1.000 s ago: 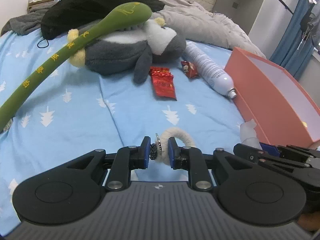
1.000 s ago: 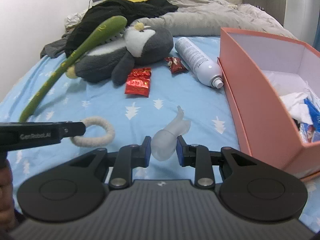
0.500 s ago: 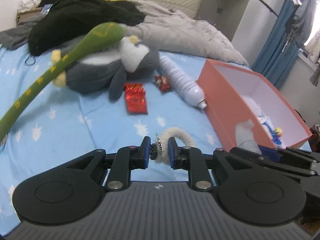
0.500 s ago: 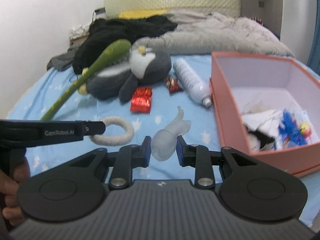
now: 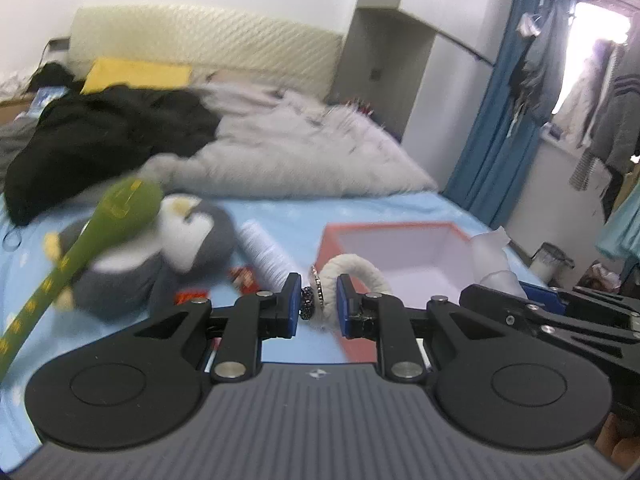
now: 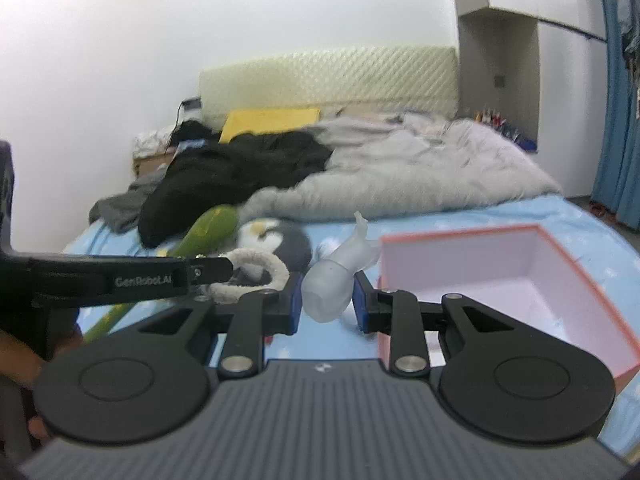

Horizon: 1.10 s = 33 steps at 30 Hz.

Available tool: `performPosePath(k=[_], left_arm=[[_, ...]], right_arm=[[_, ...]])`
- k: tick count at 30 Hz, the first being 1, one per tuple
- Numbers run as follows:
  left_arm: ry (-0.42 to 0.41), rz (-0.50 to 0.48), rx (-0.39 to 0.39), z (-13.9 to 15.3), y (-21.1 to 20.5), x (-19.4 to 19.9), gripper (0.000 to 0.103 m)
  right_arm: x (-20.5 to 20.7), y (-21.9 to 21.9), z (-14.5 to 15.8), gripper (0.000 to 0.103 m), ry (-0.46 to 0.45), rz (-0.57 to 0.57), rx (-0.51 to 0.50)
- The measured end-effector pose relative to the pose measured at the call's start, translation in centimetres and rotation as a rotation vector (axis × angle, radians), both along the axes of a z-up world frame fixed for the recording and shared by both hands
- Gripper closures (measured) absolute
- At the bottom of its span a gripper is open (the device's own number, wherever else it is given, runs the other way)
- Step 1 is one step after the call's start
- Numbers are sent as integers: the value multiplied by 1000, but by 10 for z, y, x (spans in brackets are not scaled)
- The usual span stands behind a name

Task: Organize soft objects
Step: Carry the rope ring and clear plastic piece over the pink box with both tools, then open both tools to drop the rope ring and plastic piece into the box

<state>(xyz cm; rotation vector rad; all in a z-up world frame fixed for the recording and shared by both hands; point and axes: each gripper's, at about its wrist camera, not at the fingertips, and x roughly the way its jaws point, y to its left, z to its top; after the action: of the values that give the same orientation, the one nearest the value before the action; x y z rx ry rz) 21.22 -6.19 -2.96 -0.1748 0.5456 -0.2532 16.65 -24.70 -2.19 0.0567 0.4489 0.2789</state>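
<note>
Left wrist alone shows beaded bracelet [image 5: 307, 302] beside fluffy ring [image 5: 352, 270].

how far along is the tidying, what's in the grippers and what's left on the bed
Done: nothing visible; the pink box shows only bare inside here. In hand: left gripper holds a fuzzy white ring, right gripper a translucent soft piece. Left: penguin plush and green plush stick.
</note>
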Motion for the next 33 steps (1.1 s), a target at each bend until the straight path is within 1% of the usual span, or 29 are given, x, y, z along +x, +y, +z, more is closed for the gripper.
performPosePath(k=[3,7,10,12,14,18,21,23,25,27,29,33], left_arm=[[-31,-22,-12,18,-13,6,81],[-65,-54,-20,39,-33,14,81],[-68,-84,-37,49,-50,25,81],[-57,-100,-42,52,-63,35,81],[-49,-122,-37,51,-76,44,81],[-28,-151,-4,41,-105,63,81],[-3,-166,17,27,-126,80,81],[25,-183,25,15,-136,92,81],[73,-194,36,3,-148,108,81],[122,-210,29,-9,-155,124,81],[192,-239,40,-22,-166,140,80],[277,-274,70,-46,-183,156,80]], right_arm=[[3,-15,16,73,-38,-23,-2],[6,-33,29,73,-66,-50,-11],[13,-47,36,73,-56,-69,16],[16,-53,37,73,-53,-87,-7],[21,-60,36,73,-41,-100,-8],[35,-80,32,73,9,-123,-20],[52,-95,20,73,77,-136,-12],[64,-104,8,73,121,-155,-30],[74,-112,-4,73,164,-162,-46],[84,-122,-17,73,215,-178,-39],[91,-131,-31,73,260,-194,-36],[102,-144,-59,72,357,-220,-51]])
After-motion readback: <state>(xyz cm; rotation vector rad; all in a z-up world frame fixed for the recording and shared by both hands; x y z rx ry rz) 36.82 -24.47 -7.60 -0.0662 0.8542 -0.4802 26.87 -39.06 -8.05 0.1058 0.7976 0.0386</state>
